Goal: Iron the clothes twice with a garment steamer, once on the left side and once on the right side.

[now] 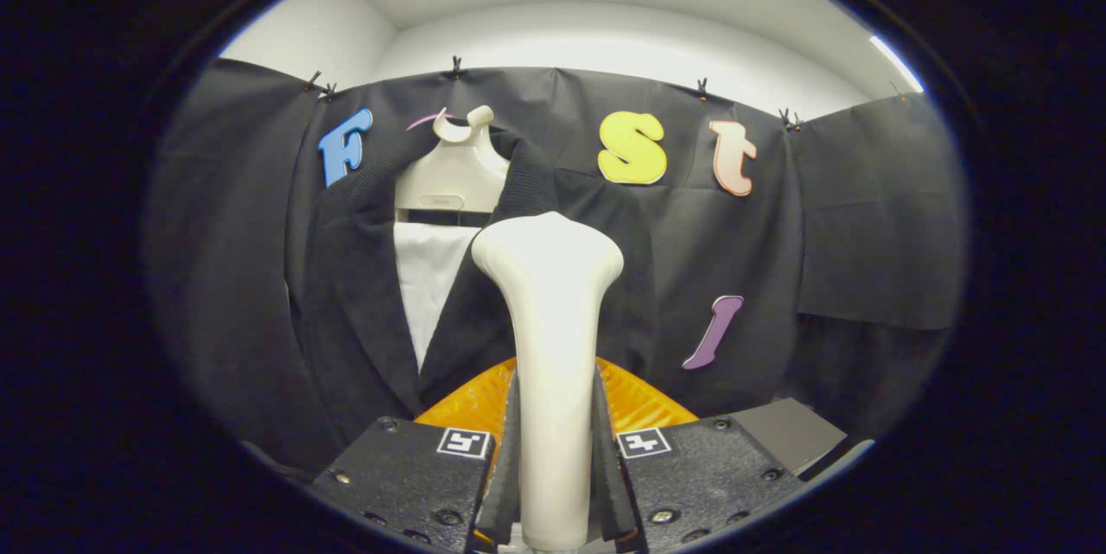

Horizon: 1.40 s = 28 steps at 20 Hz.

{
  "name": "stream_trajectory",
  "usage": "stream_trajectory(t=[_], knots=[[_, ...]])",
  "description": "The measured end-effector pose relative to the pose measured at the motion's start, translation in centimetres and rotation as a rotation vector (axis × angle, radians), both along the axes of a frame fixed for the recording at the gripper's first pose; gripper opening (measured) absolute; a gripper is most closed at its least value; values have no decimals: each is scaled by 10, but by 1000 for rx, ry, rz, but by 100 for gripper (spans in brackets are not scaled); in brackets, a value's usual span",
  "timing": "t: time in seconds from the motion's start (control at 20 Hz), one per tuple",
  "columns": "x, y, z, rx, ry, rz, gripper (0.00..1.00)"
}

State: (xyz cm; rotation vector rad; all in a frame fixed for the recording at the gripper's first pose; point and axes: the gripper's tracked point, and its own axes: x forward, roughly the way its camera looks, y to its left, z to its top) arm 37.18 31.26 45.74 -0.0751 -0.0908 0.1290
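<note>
Gripper view: gripper (553, 450) clenched on garment steamer (550, 321) handle, both fingers pressing it, head up just before dark jacket (363, 295) on a hanger (454, 165) against booth wall.

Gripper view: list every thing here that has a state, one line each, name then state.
gripper: shut on the garment steamer's handle, a finger on each side.
garment steamer: held upright, its head in front of the jacket's right half.
jacket: hanging on the hanger, front open over a white panel.
hanger: hung against the booth's wall, carrying the jacket.
</note>
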Motion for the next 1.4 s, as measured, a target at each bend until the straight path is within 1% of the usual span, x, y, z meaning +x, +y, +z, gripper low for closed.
stream_trajectory(t=[0.15, 0.4, 0.8, 1.4], knots=[[6, 1, -10, -7, 17, -9, 40], [4, 4, -28, -20, 37, -19, 40], [0, 5, -82, -23, 114, -19, 40], [-5, 8, -156, -60, 215, -23, 40]])
